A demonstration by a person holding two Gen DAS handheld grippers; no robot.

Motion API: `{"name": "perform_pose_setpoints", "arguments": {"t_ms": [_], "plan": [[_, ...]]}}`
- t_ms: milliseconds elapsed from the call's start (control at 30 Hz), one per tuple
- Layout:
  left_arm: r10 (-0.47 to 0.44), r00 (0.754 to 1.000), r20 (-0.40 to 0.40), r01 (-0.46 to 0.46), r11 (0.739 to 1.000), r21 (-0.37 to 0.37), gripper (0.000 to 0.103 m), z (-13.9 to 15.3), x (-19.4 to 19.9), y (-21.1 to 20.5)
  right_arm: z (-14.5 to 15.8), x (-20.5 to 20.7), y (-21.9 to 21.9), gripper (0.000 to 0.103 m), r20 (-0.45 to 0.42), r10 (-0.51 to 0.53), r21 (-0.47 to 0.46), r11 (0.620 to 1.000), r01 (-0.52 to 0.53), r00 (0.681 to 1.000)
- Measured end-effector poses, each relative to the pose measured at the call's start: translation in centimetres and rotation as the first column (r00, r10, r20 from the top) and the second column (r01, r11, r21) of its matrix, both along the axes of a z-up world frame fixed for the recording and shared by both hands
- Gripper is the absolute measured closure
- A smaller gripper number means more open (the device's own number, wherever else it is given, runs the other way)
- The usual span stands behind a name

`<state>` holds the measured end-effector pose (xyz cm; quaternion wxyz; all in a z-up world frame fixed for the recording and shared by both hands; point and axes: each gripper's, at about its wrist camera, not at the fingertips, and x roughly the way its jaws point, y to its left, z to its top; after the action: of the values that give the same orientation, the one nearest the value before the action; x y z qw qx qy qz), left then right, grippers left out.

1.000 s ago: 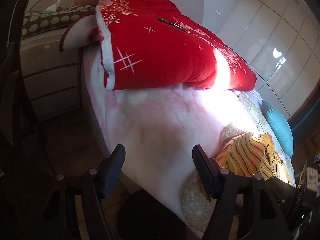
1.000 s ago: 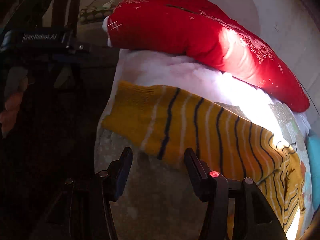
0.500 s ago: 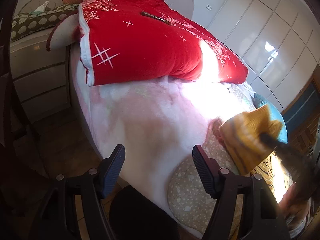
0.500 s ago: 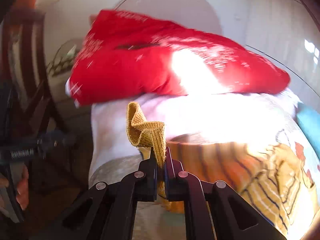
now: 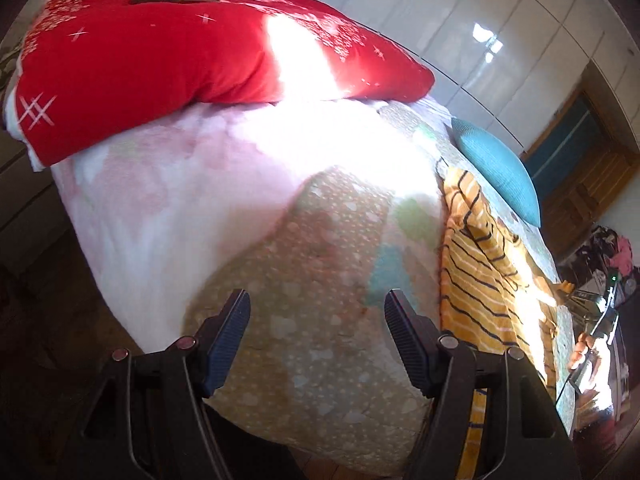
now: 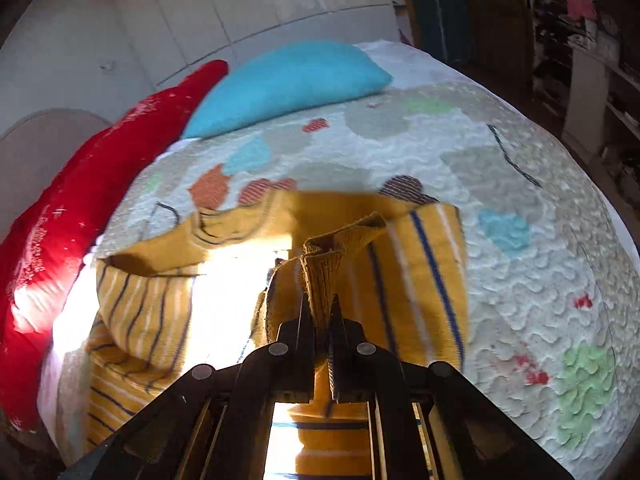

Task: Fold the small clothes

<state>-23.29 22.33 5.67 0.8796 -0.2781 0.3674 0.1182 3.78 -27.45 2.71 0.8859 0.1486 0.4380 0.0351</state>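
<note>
Yellow knit with dark stripes — the sweater (image 6: pixel 420 272) — is now pinched by a bunched edge in the right gripper (image 6: pixel 322 312), whose jaws stood apart a second ago and are clamped tight. Beyond it the garment lies folded over itself on the quilted bed (image 6: pixel 540 200), a teal pillow (image 6: pixel 288 80) farther off. The left gripper (image 5: pixel 318 336) hangs half open and empty — the sweater (image 5: pixel 476 264) now lies to its right.

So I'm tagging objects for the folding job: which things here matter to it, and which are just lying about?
Part of the job:
- yellow striped sweater
- right tool, shut on the sweater's edge
- left tool, open, holding nothing

Just lying about:
- red quilt
- blue pillow
- patterned bedspread
</note>
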Motion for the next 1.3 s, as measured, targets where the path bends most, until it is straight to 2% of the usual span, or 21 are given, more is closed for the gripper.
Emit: {"name": "perform_pose_setpoints", "arguments": {"t_ms": [67,100,167,267,333,500,567,700,900,1000,1167,1300], "plan": [[-0.048,0.999,-0.009,0.048,0.999,0.018,0.034,0.2,1.0,-1.6,-2.3,0.2,-2.3,0.095,-0.065,-0.035,0.019,0.999,0.036,0.997],[-0.07,0.997,-0.012,0.07,0.997,0.027,0.034,0.3,1.6,-2.3,-2.9,0.0,-3.2,0.094,-0.075,-0.044,0.059,0.997,0.048,0.996],[-0.111,0.994,-0.022,0.112,0.992,0.05,0.034,0.5,2.5,-3.7,-3.1,-1.1,-5.0,0.083,-0.062,-0.056,0.135,0.989,0.064,0.997],[-0.163,0.985,-0.056,0.166,0.983,0.073,0.034,0.2,3.7,-5.7,-1.9,-2.8,-5.9,0.069,-0.024,-0.062,0.103,0.993,0.065,0.998],[-0.197,0.977,-0.077,0.202,0.977,0.069,0.034,-0.4,4.4,-6.9,-1.1,-4.1,-6.8,0.064,-0.005,-0.065,0.076,0.995,0.066,0.998],[-0.279,0.954,-0.107,0.285,0.957,0.044,0.034,-1.8,6.0,-9.3,-0.8,-8.8,-9.6,0.055,-0.017,-0.032,0.119,0.992,0.033,0.999],[-0.307,0.946,-0.104,0.313,0.948,0.051,0.034,-2.0,6.5,-10.0,-1.3,-10.9,-10.2,0.049,-0.037,-0.008,0.14,0.99,0.014,0.999],[-0.347,0.933,-0.099,0.354,0.933,0.07,0.034,-2.2,7.5,-11.0,-3.1,-15.2,-10.0,0.049,-0.069,0.078,0.238,0.969,-0.059,0.995],[-0.386,0.916,-0.106,0.395,0.916,0.074,0.034,-2.5,7.9,-12.6,-5.1,-18.9,-8.1,0.048,-0.049,0.165,0.407,0.904,-0.131,0.985],[-0.388,0.911,-0.14,0.404,0.907,0.118,0.034,-2.7,7.5,-13.8,-5.6,-19.7,-7.4,0.046,-0.035,0.168,0.441,0.887,-0.136,0.985],[-0.385,0.898,-0.214,0.429,0.874,0.228,0.034,-3.0,6.4,-16.4,-5.7,-20.6,-6.7,0.046,-0.019,0.154,0.463,0.877,-0.128,0.988],[-0.367,0.9,-0.235,0.42,0.875,0.241,0.032,-3.2,5.5,-17.1,-5.9,-21.5,-6.7,0.046,-0.013,0.145,0.481,0.869,-0.121,0.989]]}}
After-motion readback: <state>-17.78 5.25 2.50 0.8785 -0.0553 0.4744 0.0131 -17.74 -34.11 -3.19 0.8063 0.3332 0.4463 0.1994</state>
